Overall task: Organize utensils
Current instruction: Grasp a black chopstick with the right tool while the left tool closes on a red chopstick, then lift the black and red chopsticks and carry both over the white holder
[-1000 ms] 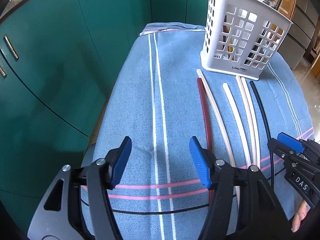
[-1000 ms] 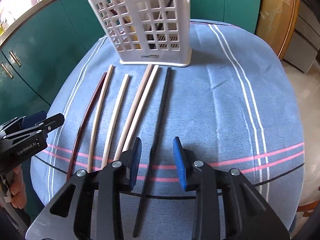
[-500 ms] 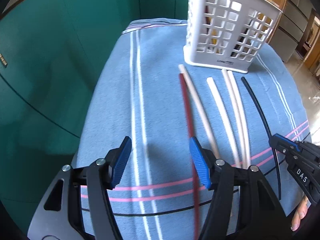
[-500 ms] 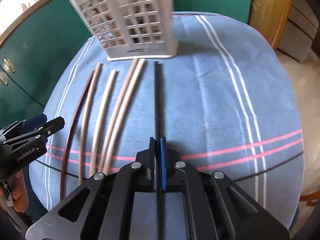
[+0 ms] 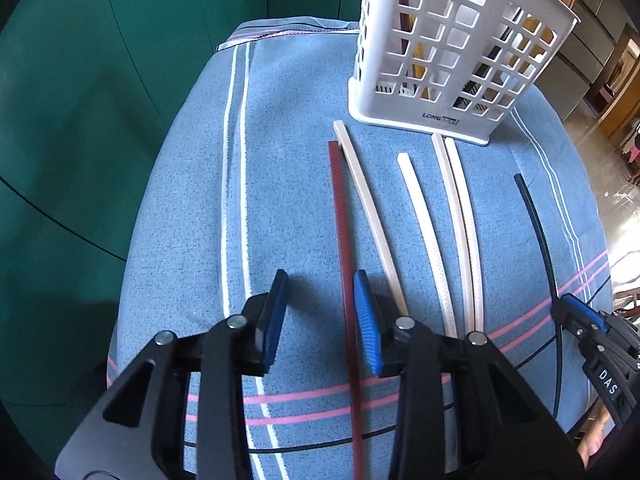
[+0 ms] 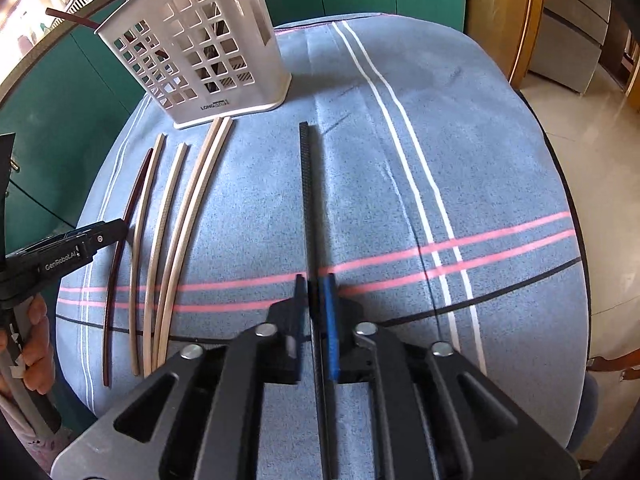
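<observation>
Two grippers at the chopsticks on the blue striped cloth point(image 6: 400, 80)

The right gripper point(image 6: 316, 312) is clamped on the black chopstick point(image 6: 306, 184), its jaws just eased slightly; the left gripper point(image 5: 320, 312) has been closing, jaws apart around the dark red chopstick point(image 5: 340, 216) (not pressing). Four pale chopsticks point(image 5: 420, 208) lie between them, before the white basket point(image 5: 404, 112).

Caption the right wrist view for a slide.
Right tongs clamped on the black chopstick, five more chopsticks beside the white basket.
</observation>
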`<state>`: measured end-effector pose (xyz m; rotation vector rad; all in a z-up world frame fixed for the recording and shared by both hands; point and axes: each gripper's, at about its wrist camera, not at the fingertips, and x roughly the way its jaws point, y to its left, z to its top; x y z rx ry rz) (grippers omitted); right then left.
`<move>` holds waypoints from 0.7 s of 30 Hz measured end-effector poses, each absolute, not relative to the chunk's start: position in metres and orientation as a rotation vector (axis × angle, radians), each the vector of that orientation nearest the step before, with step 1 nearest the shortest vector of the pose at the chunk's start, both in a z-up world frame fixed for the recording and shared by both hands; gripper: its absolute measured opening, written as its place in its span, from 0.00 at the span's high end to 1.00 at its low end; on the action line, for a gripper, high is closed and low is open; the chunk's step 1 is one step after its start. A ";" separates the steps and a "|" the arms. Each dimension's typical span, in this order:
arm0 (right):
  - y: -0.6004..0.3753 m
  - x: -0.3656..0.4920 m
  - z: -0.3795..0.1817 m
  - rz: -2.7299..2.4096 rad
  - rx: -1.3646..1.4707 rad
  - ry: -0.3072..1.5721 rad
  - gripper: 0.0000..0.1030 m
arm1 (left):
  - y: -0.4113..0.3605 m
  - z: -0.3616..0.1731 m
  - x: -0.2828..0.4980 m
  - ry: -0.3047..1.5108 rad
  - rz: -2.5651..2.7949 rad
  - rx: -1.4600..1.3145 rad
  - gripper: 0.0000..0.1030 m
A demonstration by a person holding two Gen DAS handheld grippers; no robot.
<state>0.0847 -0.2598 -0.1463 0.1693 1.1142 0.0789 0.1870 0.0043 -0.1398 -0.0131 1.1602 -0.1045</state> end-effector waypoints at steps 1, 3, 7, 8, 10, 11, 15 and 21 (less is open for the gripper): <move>-0.258 0.086 -0.147 0.083 0.167 1.114 0.85 | 0.005 -0.140 0.188 1.162 -0.107 -0.015 0.63; -0.255 0.089 -0.148 0.085 0.155 1.114 0.85 | 0.003 -0.141 0.190 1.163 -0.107 -0.014 0.62; -0.248 0.094 -0.148 0.075 0.118 1.110 0.85 | -0.004 -0.142 0.191 1.165 -0.117 0.009 0.52; -0.246 0.096 -0.148 0.071 0.105 1.108 0.85 | -0.006 -0.143 0.192 1.165 -0.117 0.020 0.50; -0.244 0.098 -0.148 0.068 0.085 1.107 0.84 | -0.012 -0.144 0.191 1.158 -0.115 0.060 0.49; -0.242 0.099 -0.147 0.067 0.074 1.104 0.83 | -0.014 -0.144 0.189 1.155 -0.112 0.070 0.49; -0.241 0.097 -0.147 0.067 0.064 1.095 0.83 | -0.016 -0.140 0.185 1.147 -0.127 0.083 0.72; -0.247 0.092 -0.147 0.083 0.102 1.104 0.94 | -0.013 -0.138 0.178 1.161 -0.136 0.065 0.93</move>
